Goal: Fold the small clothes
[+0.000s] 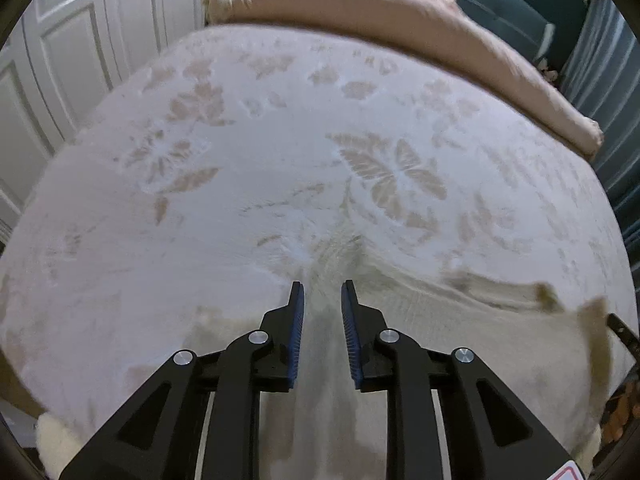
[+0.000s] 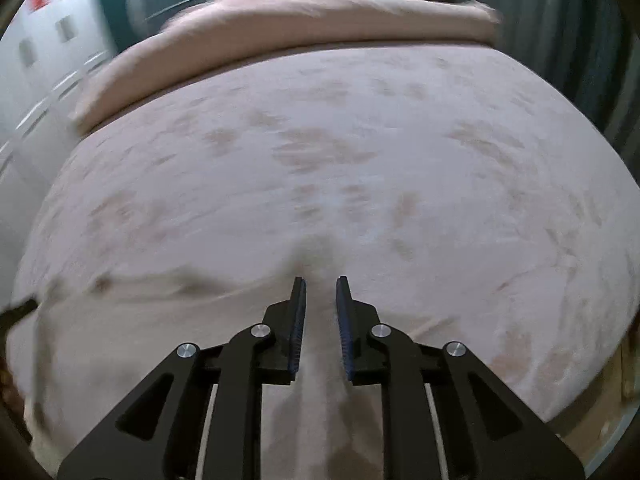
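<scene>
- Your left gripper (image 1: pixel 322 286) is pinching the cream garment (image 1: pixel 420 308), bunched between its fingers.
- Your right gripper (image 2: pixel 321 282) is clenching the same garment (image 2: pixel 180 300).
- Garment is lying at the near edge of the floral bedspread (image 1: pixel 280 152).

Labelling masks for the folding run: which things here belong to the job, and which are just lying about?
Job:
- cream garment
- left gripper, pinching the garment
- right gripper, pinching it too

Lying about:
- floral bedspread, under the garment
- pink bolster, at the far edge
- white panelled doors
- teal upholstery, behind the bolster
</scene>
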`<action>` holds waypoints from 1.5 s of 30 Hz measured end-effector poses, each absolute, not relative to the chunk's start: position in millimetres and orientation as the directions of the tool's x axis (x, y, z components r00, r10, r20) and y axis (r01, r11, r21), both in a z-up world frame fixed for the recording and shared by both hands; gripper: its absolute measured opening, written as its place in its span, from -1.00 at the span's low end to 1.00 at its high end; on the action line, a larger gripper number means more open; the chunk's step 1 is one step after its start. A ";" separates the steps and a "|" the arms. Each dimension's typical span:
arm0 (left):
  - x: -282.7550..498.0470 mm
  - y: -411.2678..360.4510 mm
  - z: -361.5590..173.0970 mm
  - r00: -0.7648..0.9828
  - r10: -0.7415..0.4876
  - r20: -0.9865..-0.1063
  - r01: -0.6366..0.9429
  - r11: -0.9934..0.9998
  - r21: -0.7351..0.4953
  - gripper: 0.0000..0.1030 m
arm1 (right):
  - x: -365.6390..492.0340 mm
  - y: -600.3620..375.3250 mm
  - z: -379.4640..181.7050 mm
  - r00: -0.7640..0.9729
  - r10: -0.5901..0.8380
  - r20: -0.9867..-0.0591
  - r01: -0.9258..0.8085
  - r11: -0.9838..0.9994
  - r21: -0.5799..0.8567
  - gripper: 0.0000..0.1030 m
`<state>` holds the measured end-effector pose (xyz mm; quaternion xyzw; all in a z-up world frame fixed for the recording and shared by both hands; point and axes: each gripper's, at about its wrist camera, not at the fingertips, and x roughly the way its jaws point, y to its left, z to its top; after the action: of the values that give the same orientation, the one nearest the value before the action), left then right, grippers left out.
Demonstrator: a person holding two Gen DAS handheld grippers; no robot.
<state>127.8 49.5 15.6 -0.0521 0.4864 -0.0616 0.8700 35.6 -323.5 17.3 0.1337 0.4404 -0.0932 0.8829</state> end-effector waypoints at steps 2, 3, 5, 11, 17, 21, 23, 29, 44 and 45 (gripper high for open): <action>101.8 37.8 27.1 0.506 -0.229 -0.831 0.119 0.973 -0.196 -0.62 | 28.9 -276.6 20.7 0.584 0.067 -0.809 0.157 0.968 0.194 -0.69; 90.2 30.5 29.1 0.499 -0.242 -0.832 0.144 0.970 -0.195 -0.58 | 24.1 -249.1 20.4 0.566 0.124 -0.815 0.082 0.975 0.206 -0.69; 64.9 10.2 24.2 0.466 -0.263 -0.844 0.208 0.961 -0.185 -0.42 | 19.5 -207.9 11.6 0.516 0.218 -0.829 -0.020 0.970 0.243 -0.70; 43.5 -12.7 -26.4 0.336 -0.232 -0.913 0.208 0.964 -0.168 -0.29 | 18.0 -137.2 -17.7 0.410 0.183 -0.894 -0.125 0.982 0.144 -0.69; 40.3 -5.2 -22.3 0.327 -0.217 -0.920 0.181 0.970 -0.164 -0.29 | 7.3 -158.3 7.7 0.432 0.166 -0.886 -0.050 0.986 0.161 -0.67; 31.3 6.7 -22.6 0.324 -0.210 -0.922 0.160 0.973 -0.166 -0.22 | 3.5 -166.3 -18.2 0.355 0.113 -0.928 -0.010 0.993 0.118 -0.67; 26.2 12.5 -23.4 0.321 -0.200 -0.926 0.148 0.976 -0.160 -0.16 | 6.5 -162.0 -29.8 0.353 0.100 -0.930 0.000 0.994 0.107 -0.67; 19.2 33.8 -21.1 0.318 -0.186 -0.930 0.104 0.982 -0.160 0.00 | 8.9 -148.1 -31.0 0.357 0.034 -0.934 -0.026 0.999 0.026 -0.63; 20.1 130.9 -33.8 0.301 -0.139 -0.944 -0.145 0.971 -0.189 0.45 | 19.2 -148.8 -39.6 0.340 0.048 -0.939 -0.040 0.999 0.036 -0.61; 21.6 132.2 -38.6 0.293 -0.165 -0.942 -0.156 0.963 -0.218 0.46 | 20.0 -149.8 -40.0 0.336 0.054 -0.940 -0.041 0.998 0.043 -0.61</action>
<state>21.6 132.2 -38.6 -0.1352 0.5947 -0.0029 0.7925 20.0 -149.8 -40.0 0.0058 0.5754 0.0292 0.8173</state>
